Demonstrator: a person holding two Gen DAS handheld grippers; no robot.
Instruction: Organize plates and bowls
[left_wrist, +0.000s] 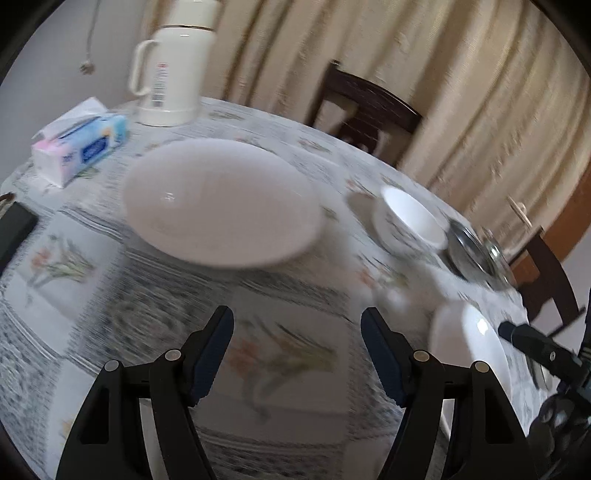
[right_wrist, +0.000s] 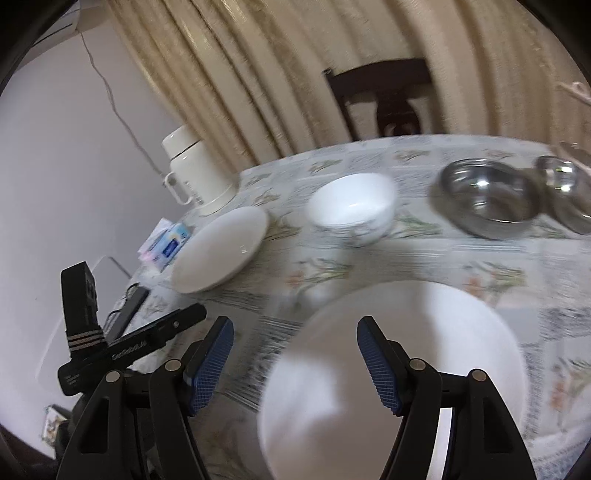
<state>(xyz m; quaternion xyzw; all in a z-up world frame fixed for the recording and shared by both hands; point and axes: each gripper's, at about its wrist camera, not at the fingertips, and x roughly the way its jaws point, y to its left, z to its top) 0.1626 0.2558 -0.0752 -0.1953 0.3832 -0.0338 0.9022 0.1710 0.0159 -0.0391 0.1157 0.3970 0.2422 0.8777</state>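
Floral tablecloth (right_wrist: 424, 254) carries empty white bowl (right_wrist: 351, 210), steel bowl (right_wrist: 487, 199).

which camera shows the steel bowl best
The right wrist view: the steel bowl sits whole and open at the table's far right, its inside visible, beside the white bowl. The left wrist view shows only a squashed, blurred sliver of it behind the white bowl.
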